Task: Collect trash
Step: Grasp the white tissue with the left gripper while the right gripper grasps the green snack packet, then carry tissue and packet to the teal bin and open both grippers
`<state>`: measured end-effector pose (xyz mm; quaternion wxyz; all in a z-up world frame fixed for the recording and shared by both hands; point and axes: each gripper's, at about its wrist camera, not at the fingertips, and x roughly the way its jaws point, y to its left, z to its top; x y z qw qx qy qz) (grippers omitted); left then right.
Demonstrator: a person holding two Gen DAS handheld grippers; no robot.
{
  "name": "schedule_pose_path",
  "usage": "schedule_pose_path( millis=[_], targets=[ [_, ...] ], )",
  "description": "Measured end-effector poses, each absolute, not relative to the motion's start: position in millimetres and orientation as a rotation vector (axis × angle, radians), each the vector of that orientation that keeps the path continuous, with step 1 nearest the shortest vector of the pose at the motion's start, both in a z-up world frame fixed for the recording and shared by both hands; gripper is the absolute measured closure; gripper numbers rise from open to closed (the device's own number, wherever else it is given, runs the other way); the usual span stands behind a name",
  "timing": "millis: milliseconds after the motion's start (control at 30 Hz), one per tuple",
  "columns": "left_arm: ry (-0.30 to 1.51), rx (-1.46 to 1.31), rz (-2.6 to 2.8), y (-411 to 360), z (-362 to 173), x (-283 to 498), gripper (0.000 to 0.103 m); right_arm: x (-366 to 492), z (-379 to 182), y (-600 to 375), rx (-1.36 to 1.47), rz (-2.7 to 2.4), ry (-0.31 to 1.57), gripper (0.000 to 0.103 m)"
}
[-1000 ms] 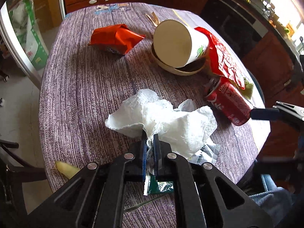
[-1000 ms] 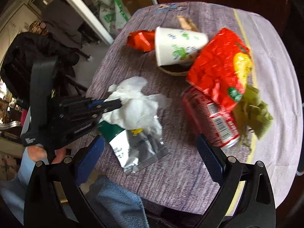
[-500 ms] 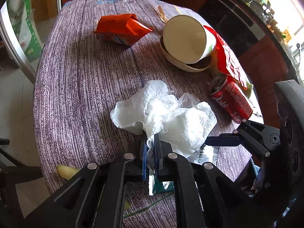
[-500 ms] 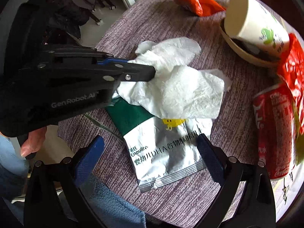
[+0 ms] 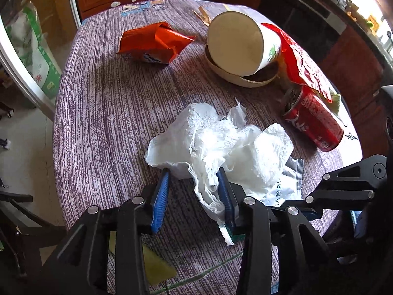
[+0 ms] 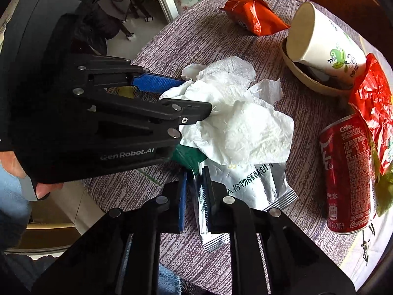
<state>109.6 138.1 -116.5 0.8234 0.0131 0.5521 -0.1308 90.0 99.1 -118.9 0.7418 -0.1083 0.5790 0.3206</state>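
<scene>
While the left tool [image 5: 191,196] opens in the left wrist view, its blue pads stand spread with a fold of the crumpled white paper napkin [image 5: 221,142] hanging loosely between them, not pressed. That napkin lies on the purple streaked counter [image 5: 103,113], near a tipped red cola can [image 5: 314,120].

From the right wrist view, the right tool [image 6: 195,199] is closing, pinching the edge of the silver and green foil snack wrapper [image 6: 248,186] under the napkin. Judging by this, the pick-up step has passed to the wrapper; next comes lifting it clear without dragging the napkin.
</scene>
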Motion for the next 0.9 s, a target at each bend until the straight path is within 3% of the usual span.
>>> schedule_pose_path(
  millis=[33,67,400,900],
  targets=[
    [1.176,0.028,-0.286,135,-114,108,0.094,88,-118,99,-0.226,0.7,1.269,0.093],
    [1.165,0.032,-0.281,133,-109,106,0.097,86,-117,96,-0.215,0.698,1.266,0.094],
    [1.023,0.029,-0.17,150,-49,97,0.098,86,-100,53,-0.074,0.686,1.264,0.096],
    [0.859,0.117,-0.229,85,36,79,0.097,91,5,-23,0.153,0.682,0.967,0.096]
  ],
)
